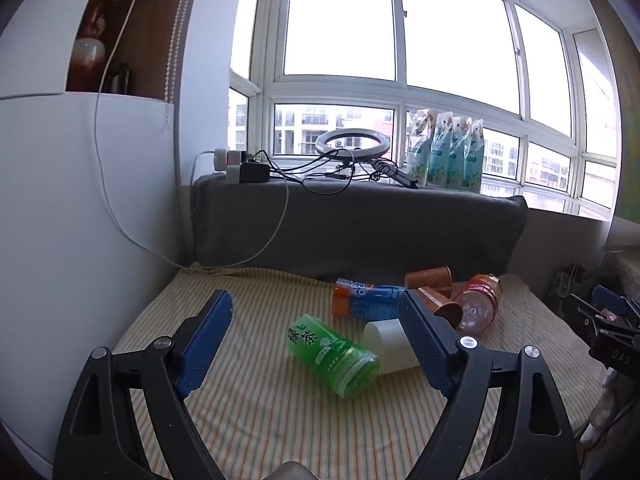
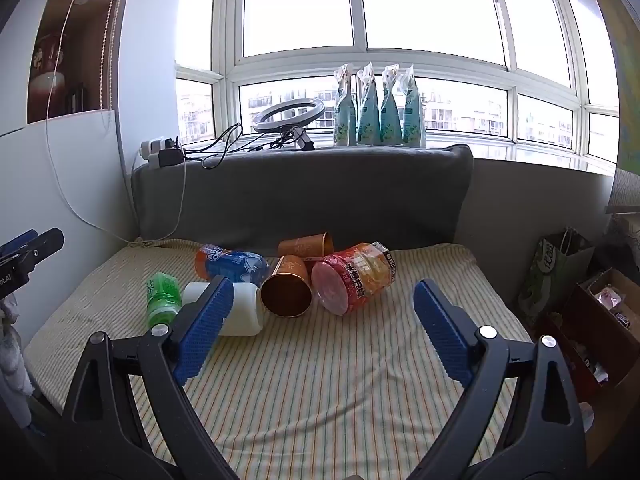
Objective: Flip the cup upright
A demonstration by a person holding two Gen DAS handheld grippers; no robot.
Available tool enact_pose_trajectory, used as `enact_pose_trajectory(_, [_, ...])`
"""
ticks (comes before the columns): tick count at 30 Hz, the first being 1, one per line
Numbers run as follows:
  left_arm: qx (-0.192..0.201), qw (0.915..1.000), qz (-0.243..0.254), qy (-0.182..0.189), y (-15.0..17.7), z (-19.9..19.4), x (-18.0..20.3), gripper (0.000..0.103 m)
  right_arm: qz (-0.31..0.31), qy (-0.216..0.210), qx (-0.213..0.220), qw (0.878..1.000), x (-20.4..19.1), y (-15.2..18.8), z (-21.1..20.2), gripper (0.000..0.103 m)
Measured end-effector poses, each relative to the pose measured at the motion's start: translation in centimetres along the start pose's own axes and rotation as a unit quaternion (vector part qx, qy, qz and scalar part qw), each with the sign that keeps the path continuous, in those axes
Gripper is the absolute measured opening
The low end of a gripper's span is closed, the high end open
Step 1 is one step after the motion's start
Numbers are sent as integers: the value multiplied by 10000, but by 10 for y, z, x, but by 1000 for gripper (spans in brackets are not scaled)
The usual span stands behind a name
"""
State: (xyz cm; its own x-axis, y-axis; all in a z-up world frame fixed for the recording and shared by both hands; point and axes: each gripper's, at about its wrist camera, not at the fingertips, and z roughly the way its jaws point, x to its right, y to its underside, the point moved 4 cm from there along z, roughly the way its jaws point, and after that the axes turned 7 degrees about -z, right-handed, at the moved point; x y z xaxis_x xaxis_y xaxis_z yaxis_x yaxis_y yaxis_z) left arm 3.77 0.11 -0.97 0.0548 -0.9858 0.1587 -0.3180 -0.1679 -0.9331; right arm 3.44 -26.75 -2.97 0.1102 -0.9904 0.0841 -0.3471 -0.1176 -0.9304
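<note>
Right wrist view: both tools, right [image 2: 324, 316] and left [image 1: 316, 336], hover spread and empty (nothing chosen yet), copper cup [image 2: 289, 288] on its side at twelve o'clock among toppled bottles.

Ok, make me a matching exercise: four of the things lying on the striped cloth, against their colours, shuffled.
Things:
1. tea bottle
2. near cup
3. plain cup
4. jar

Colours:
A. white
B. red lid end, yellow and red label
C. green
D. copper

Pairs: 1-C, 2-D, 3-A, 4-B. All four lie on their sides on the cloth.
</note>
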Motion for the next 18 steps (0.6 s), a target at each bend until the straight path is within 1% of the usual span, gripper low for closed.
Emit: enact_pose_trajectory(18, [60, 10000, 0, -16, -3, 0, 3, 85, 32, -6, 6, 10000, 1, 1, 0, 94])
